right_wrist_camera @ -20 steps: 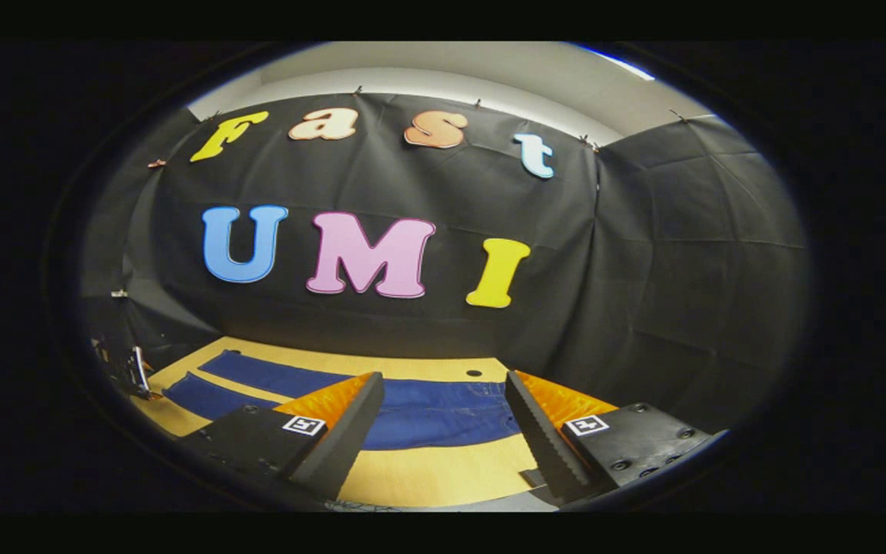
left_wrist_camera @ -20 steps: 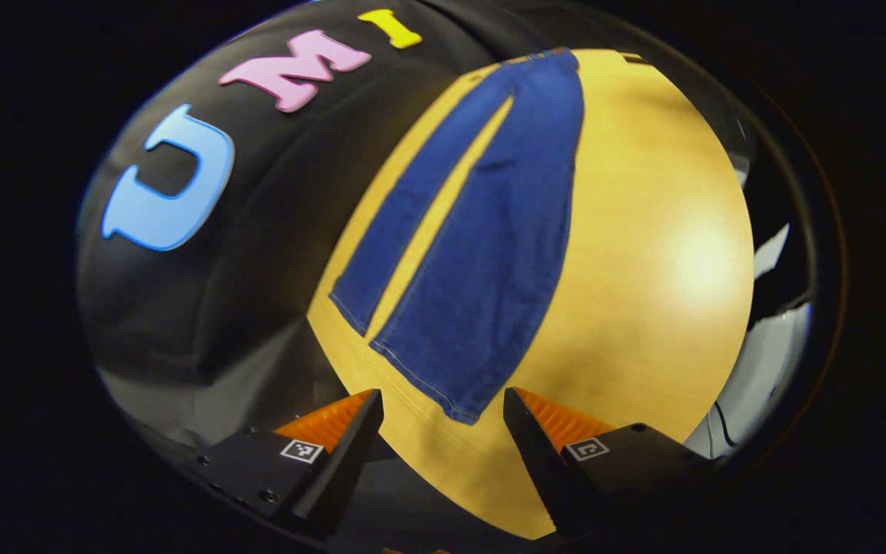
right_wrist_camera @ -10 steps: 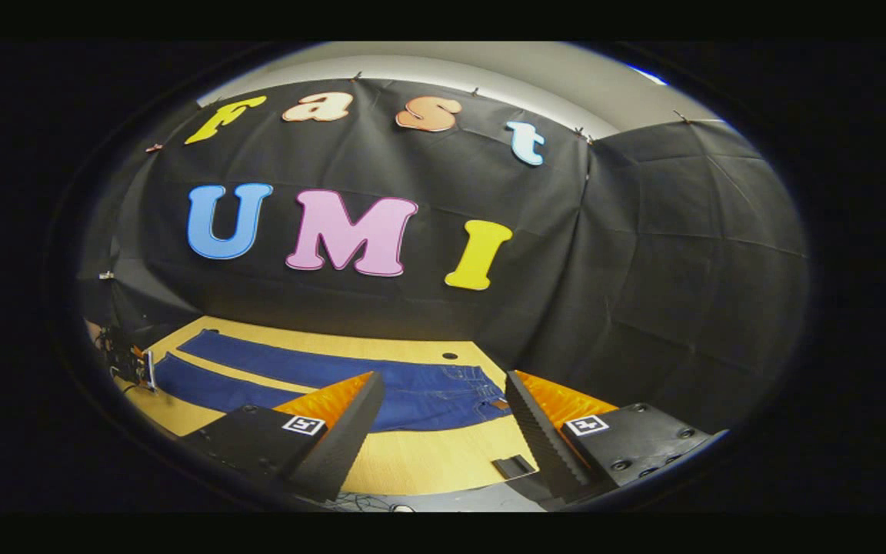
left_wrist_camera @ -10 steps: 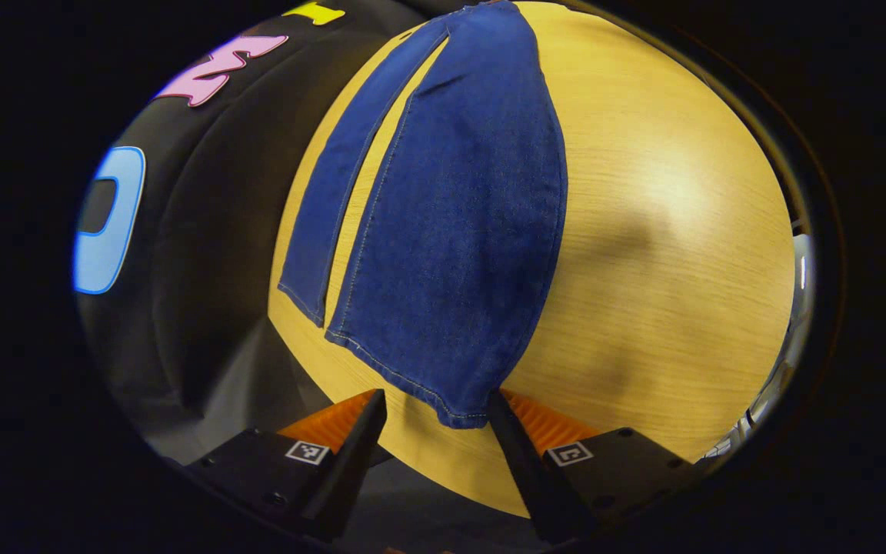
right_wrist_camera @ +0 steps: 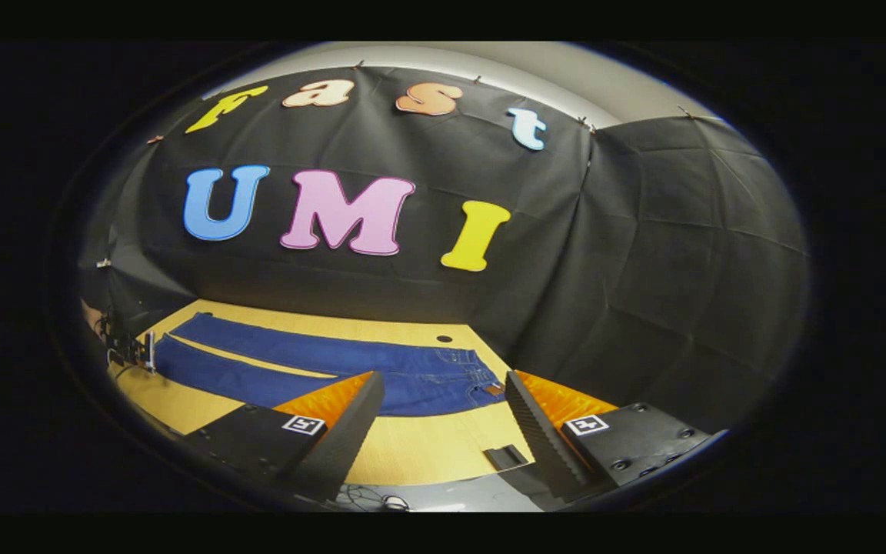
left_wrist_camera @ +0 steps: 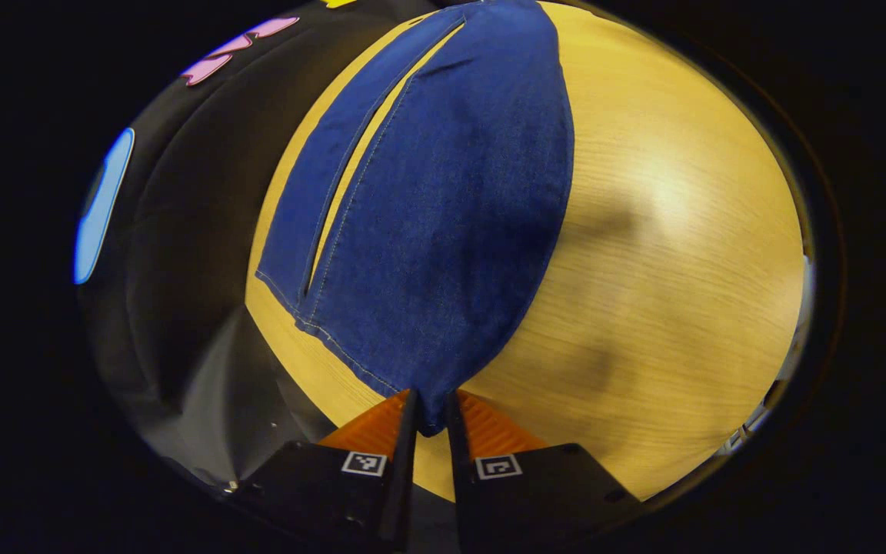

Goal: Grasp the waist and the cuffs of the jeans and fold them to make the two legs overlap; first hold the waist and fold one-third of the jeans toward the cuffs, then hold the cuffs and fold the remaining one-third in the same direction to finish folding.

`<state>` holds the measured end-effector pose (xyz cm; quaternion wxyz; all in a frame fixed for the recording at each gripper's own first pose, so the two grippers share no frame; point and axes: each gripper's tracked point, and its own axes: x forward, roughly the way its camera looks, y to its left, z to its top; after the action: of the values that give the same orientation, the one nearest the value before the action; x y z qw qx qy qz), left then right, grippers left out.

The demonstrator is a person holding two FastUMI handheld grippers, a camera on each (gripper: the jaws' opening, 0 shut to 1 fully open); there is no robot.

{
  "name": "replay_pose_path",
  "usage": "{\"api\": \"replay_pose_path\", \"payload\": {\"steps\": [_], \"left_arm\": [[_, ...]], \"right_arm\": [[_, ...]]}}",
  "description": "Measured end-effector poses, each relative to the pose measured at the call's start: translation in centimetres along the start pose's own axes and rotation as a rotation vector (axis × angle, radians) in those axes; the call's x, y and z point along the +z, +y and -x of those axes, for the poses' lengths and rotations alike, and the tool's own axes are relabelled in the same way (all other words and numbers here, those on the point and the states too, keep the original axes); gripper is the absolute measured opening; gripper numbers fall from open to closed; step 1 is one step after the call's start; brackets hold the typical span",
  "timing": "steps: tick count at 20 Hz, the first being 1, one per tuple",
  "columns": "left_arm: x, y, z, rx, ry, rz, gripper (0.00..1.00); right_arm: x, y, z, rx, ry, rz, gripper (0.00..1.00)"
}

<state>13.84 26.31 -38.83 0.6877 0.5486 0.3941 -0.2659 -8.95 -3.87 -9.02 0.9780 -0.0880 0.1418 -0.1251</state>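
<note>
One gripper has just acted — the left gripper (left_wrist_camera: 428, 415) has narrowed its jaws onto the near cuff (left_wrist_camera: 420, 400) of the jeans (left_wrist_camera: 443, 215), flat on the counter (left_wrist_camera: 666, 254). The right gripper (right_wrist_camera: 443, 400) stays wide above the waist (right_wrist_camera: 466, 373). Leg overlap can start; the cuff corner is hidden between the jaws.

Jeans (left_wrist_camera: 443, 200): flat on table (left_wrist_camera: 666, 231), centre to upper left of the left gripper view; nearest cuff corner nipped between the left gripper (left_wrist_camera: 429, 415) fingers at bottom centre.
Bare tabletop: broad band right of the jeans in that view, free to pass.
Booth wall (left_wrist_camera: 181, 231): black cloth just beyond the table's left edge, closing that side.
Right gripper view: right gripper (right_wrist_camera: 443, 400) spread wide above bare wood at lower centre; jeans (right_wrist_camera: 320, 365) beyond; small dark hole (right_wrist_camera: 444, 338) in the tabletop near the wall.
</note>
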Motion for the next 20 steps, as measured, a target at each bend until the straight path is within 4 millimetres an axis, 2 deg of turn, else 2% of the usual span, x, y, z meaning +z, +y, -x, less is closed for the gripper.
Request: {"api": "replay_pose_path", "payload": {"steps": [1,5,7,8,9,10,11,14,17,20], "left_arm": [[-0.1,0.0,-0.2,-0.011,0.002,0.008,0.24],[0.3,0.0,0.0,-0.007,-0.004,0.014,0.17],[0.3,0.3,-0.5,0.026,-0.012,-0.013,0.12],[0.2,0.3,0.2,0.043,-0.008,-0.027,0.07],[0.2,0.3,-0.2,0.055,-0.010,-0.037,0.06],[0.2,0.3,0.0,0.059,-0.012,-0.041,0.11],[0.3,0.3,0.0,0.054,-0.015,-0.034,0.06],[0.2,0.0,0.0,0.030,-0.016,0.006,0.06],[0.3,-0.1,0.0,0.029,-0.007,0.033,0.06],[0.3,-0.2,-0.1,0.029,0.004,0.068,0.06]], "right_arm": [[-0.2,-0.3,-0.5,-0.001,-0.004,0.026,0.97],[-0.3,-2.0,-3.3,0.015,-0.029,0.131,0.97],[-0.4,-3.4,-5.5,0.027,-0.045,0.189,0.97],[-0.6,-4.0,-6.7,0.036,-0.044,0.209,0.97],[-1.2,-5.0,-8.1,0.035,-0.033,0.238,0.95],[-2.1,-6.1,-9.7,0.037,-0.013,0.272,0.97],[-3.1,-7.2,-11.2,0.042,0.008,0.305,0.97],[-5.9,-10.3,-16.0,0.067,0.071,0.412,0.97],[-9.1,-12.5,-20.9,0.124,0.132,0.549,0.97],[-12.6,-13.4,-25.0,0.218,0.165,0.725,0.97]]}}
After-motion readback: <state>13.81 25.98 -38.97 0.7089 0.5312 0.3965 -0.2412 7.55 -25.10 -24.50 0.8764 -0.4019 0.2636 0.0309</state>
